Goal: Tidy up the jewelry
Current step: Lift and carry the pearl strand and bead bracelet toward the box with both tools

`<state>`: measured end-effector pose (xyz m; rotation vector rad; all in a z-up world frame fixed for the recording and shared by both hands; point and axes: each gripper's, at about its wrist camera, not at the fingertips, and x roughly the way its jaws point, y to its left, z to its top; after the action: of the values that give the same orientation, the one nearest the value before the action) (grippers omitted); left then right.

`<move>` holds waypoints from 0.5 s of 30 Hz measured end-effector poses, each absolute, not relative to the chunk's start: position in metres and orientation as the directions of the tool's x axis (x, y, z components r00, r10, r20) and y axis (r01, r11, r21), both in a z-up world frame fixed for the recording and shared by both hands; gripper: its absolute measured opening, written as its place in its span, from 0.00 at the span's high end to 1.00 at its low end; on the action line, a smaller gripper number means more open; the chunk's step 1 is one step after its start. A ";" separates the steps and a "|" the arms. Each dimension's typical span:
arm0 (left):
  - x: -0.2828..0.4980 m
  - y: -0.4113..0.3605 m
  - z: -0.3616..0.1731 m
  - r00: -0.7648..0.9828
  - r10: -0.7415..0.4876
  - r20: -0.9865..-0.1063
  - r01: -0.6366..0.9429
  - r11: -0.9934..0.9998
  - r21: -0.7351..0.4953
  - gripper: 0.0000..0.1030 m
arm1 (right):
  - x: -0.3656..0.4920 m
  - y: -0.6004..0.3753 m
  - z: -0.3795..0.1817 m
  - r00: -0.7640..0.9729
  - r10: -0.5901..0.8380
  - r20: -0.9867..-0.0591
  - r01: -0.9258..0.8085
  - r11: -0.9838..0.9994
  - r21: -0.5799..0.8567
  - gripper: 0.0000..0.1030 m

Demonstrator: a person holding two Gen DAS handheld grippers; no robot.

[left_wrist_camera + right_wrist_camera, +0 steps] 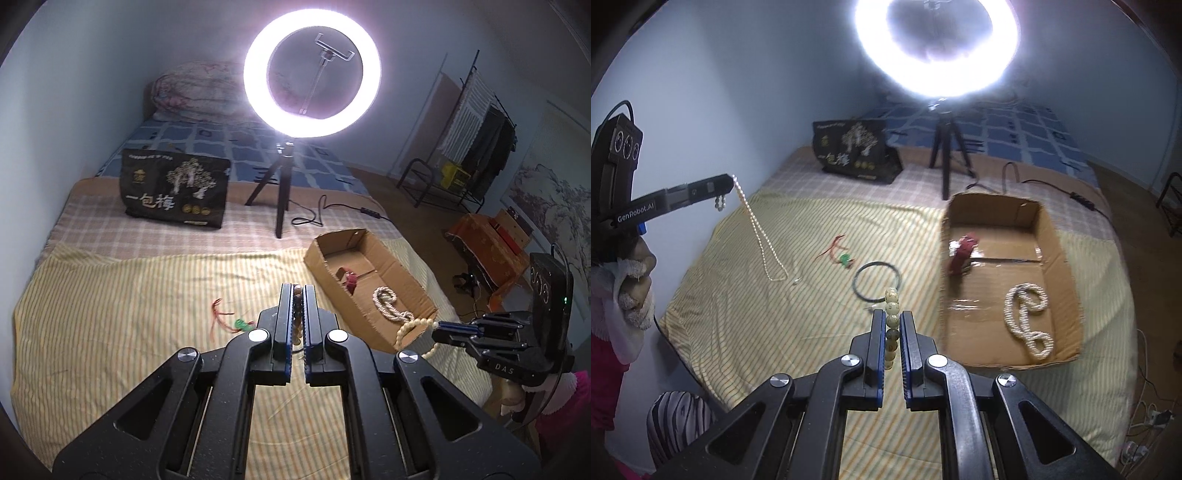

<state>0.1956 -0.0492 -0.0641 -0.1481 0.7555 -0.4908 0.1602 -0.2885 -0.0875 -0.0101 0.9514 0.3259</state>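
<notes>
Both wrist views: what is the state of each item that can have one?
Left claw: shut on thin pearl strand, which hangs.
Right claw: shut on chunky bead bracelet.
Cardboard box: open, coiled white necklace inside.
Ring light: on.
Black bangle: lying flat on sheet.

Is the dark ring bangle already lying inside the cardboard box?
No, the dark ring bangle lies on the striped sheet, left of the cardboard box.
</notes>
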 end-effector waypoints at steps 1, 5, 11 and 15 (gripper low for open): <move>0.197 -0.053 -0.063 0.619 -0.482 -0.620 0.379 0.875 -0.301 0.99 | 0.161 -0.293 -0.086 0.540 0.265 -0.799 -0.273 0.953 0.132 0.95; 0.202 -0.073 -0.059 0.609 -0.502 -0.614 0.405 0.863 -0.303 0.99 | 0.166 -0.314 -0.081 0.559 0.239 -0.794 -0.245 0.962 0.118 0.95; 0.211 -0.102 -0.054 0.588 -0.538 -0.604 0.442 0.839 -0.317 0.99 | 0.175 -0.341 -0.077 0.580 0.212 -0.786 -0.208 0.972 0.108 0.95; 0.214 -0.122 -0.055 0.569 -0.564 -0.598 0.465 0.821 -0.332 0.99 | 0.184 -0.356 -0.076 0.592 0.199 -0.781 -0.191 0.976 0.105 0.95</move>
<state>0.2139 -0.1218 -0.0549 -0.1432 0.7525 -0.6068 0.1839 -0.3562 -0.0762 0.0101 0.9096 0.2270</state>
